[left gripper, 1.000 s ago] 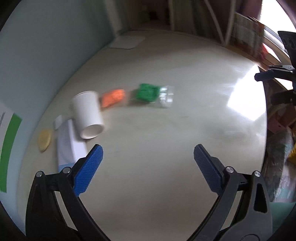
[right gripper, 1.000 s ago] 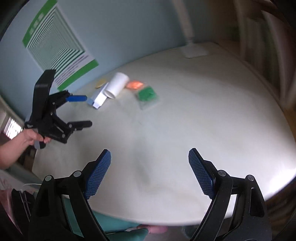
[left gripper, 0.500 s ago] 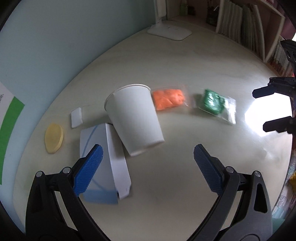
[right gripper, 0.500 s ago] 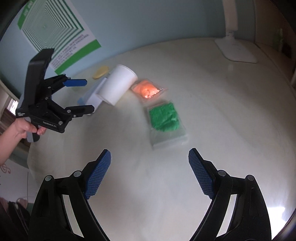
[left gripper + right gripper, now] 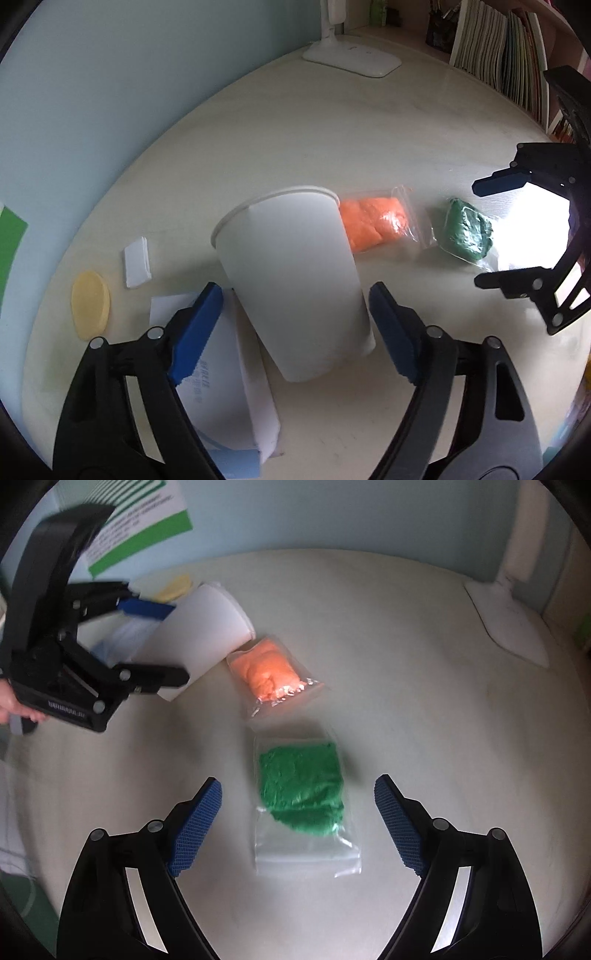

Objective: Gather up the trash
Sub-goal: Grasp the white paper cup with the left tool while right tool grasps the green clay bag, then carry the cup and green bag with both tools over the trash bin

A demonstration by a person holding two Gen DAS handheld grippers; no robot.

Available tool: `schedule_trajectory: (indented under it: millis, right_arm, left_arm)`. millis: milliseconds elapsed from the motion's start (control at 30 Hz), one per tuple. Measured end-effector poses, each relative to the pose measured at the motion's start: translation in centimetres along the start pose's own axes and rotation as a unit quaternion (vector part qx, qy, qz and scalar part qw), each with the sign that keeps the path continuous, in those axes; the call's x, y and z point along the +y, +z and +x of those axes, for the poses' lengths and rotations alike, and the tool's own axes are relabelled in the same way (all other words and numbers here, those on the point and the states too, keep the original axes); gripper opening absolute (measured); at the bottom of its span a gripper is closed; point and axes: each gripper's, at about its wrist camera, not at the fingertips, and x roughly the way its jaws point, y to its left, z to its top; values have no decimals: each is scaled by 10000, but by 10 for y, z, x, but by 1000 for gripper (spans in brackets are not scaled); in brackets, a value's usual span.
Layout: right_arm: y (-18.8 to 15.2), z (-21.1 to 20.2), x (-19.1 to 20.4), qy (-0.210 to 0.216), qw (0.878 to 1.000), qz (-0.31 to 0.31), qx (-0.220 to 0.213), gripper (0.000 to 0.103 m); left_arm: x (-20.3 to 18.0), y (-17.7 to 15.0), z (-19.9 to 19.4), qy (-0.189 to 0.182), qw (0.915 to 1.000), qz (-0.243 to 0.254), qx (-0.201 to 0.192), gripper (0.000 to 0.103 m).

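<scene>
With both grippers open, the left gripper [image 5: 295, 325] straddles the paper cup [image 5: 295, 280] lying on its side on the counter [image 5: 332, 129], long axis running away between its fingers, while the right gripper [image 5: 297, 823] frames the green bag [image 5: 301, 790].

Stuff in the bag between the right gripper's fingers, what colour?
Green: the clear bag holds a green lump, best seen in the right wrist view.

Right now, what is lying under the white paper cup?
The paper cup lies tipped on its side, partly on a white box with blue print. Its rim touches the bag of orange clay. Whatever else is beneath it is covered.
</scene>
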Motion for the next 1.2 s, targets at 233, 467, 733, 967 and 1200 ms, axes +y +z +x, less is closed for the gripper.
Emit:
schedule_trajectory:
  millis: [233, 467, 733, 967, 1200]
  right_arm:
    - [-7, -7, 10, -61, 9997, -245, 12, 49]
    - [-25, -49, -4, 213, 9992, 151, -310, 49]
    - [-60, -94, -15, 211, 9970, 478, -573, 49]
    - [-122, -131, -21, 46, 9922, 906, -853, 49]
    - [-218, -183, -23, -224, 9811, 1645, -997, 49]
  left_arm:
    - [0, 3, -3, -3, 9999, 85, -61, 58]
    - [-6, 2, -30, -43, 9995, 231, -220, 58]
    - [-53, 6, -70, -19, 9951, 885, -433, 58]
    - [-124, 5, -84, -212, 9870, 1519, -481, 58]
    - [-215, 4, -104, -706, 9707, 2197, -667, 58]
